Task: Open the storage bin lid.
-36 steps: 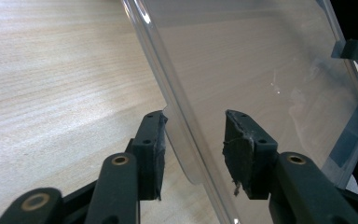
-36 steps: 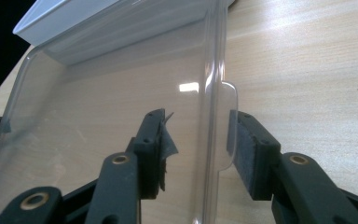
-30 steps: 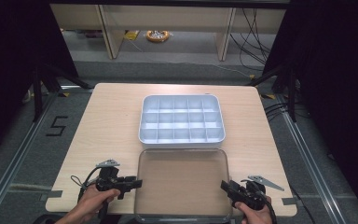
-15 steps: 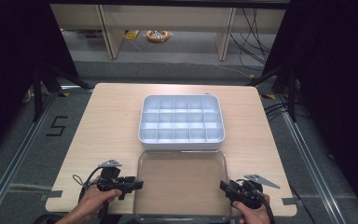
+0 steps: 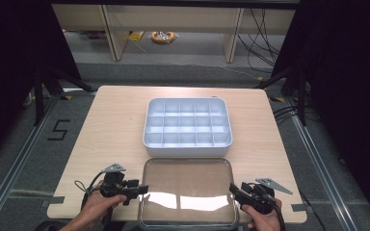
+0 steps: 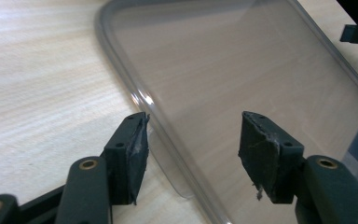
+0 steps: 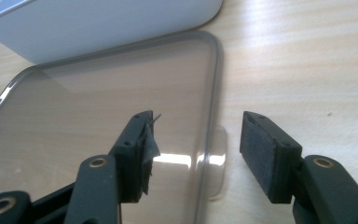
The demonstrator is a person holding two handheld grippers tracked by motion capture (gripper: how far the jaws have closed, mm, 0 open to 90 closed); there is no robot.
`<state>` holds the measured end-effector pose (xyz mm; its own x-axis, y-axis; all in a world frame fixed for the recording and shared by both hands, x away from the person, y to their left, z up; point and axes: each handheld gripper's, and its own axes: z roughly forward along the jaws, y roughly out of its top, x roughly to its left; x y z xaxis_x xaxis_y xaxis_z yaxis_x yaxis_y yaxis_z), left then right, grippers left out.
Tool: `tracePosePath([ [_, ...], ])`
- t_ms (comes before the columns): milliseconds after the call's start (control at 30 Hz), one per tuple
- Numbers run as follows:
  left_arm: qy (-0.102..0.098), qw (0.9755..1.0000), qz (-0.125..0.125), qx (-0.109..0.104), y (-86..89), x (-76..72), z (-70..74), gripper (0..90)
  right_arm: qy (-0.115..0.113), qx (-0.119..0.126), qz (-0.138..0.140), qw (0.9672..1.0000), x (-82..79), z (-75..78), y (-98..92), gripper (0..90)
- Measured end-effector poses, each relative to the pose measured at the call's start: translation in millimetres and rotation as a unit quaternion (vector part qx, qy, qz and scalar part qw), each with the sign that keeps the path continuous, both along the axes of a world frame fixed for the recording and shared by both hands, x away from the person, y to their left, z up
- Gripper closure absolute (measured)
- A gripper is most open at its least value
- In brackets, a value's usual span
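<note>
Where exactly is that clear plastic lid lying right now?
In the high view the clear plastic lid lies flat at the table's near edge, just before the white compartment tray, between the two grippers.

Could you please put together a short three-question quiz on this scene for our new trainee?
1. True or false: the clear lid sits on top of the white tray.
2. Which stands nearer the person: A) the white tray, B) the clear lid?
3. What lies between the jaws of the left gripper and the right gripper?

Key:
1. False; the lid lies flat on the table, in front of the tray.
2. B.
3. A side edge of the lid, one side for each gripper; both pairs of jaws have just been opening, and the pads stand clear of the rim.
</note>
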<state>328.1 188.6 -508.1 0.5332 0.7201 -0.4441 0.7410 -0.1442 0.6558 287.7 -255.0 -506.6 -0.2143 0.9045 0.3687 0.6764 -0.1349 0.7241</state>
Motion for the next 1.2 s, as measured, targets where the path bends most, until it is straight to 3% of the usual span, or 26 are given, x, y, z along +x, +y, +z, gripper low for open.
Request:
tracePosePath([
  [67, -0.003, 1.0000, 0.002, -0.001, 1.4, 0.3, 0.9, 40.8, 0.001, 0.000, -0.009, 1.0000, -0.4, -0.3, 0.3, 45.8],
  [300, -0.010, 0.9999, 0.005, -0.005, 2.6, 0.5, 1.9, 36.9, -0.015, -0.002, -0.002, 0.9999, -1.3, 3.7, 0.6, 42.7],
  [367, -0.013, 0.9999, 0.005, -0.005, 2.5, 0.3, 2.3, 36.6, -0.006, 0.009, -0.008, 0.9999, -2.8, 5.8, 2.0, 42.1],
  [400, -0.019, 0.9998, 0.004, -0.006, 2.5, 0.2, 3.0, 36.3, -0.022, -0.007, -0.004, 0.9997, -1.8, 5.9, -0.3, 41.4],
  [500, -0.021, 0.9997, 0.004, -0.008, 2.7, 0.4, 3.4, 35.0, -0.028, -0.018, -0.003, 0.9994, -1.4, 5.9, -1.6, 39.9],
  [567, -0.023, 0.9997, 0.004, -0.011, 2.9, 0.6, 3.8, 34.1, -0.033, -0.009, -0.005, 0.9994, -1.3, 6.7, -1.4, 38.5],
  [700, -0.029, 0.9995, 0.006, -0.010, 3.1, 0.7, 4.3, 32.8, -0.023, 0.017, -0.026, 0.9993, -3.8, 11.2, 1.2, 33.5],
  [833, -0.033, 0.9994, 0.007, -0.010, 3.0, 0.5, 4.7, 31.6, -0.049, -0.004, -0.019, 0.9986, -0.5, 9.1, -2.8, 31.6],
  [900, -0.031, 0.9994, 0.003, -0.012, 3.1, 0.8, 5.0, 30.7, -0.041, -0.015, -0.016, 0.9989, -2.4, 11.5, -2.8, 30.8],
  [967, -0.038, 0.9992, 0.003, -0.014, 2.7, 0.4, 5.2, 29.7, -0.046, -0.012, -0.013, 0.9988, -2.3, 11.6, -2.0, 30.5],
  [1100, -0.048, 0.9987, 0.000, -0.015, 2.9, 0.5, 6.9, 25.2, -0.056, -0.029, -0.003, 0.9980, -3.2, 13.1, 1.3, 28.0],
  [1133, -0.049, 0.9986, -0.003, -0.019, 3.4, 0.5, 7.5, 24.3, -0.061, -0.018, 0.006, 0.9979, -3.0, 12.7, 2.5, 27.3],
  [1167, -0.050, 0.9986, -0.003, -0.019, 3.6, 0.5, 7.8, 23.6, -0.064, -0.033, 0.009, 0.9973, -2.9, 12.1, 2.8, 27.1],
  [1200, -0.050, 0.9986, -0.003, -0.019, 3.6, 0.5, 7.8, 22.0, -0.064, -0.033, 0.009, 0.9973, -2.9, 12.1, 2.8, 27.1],
])
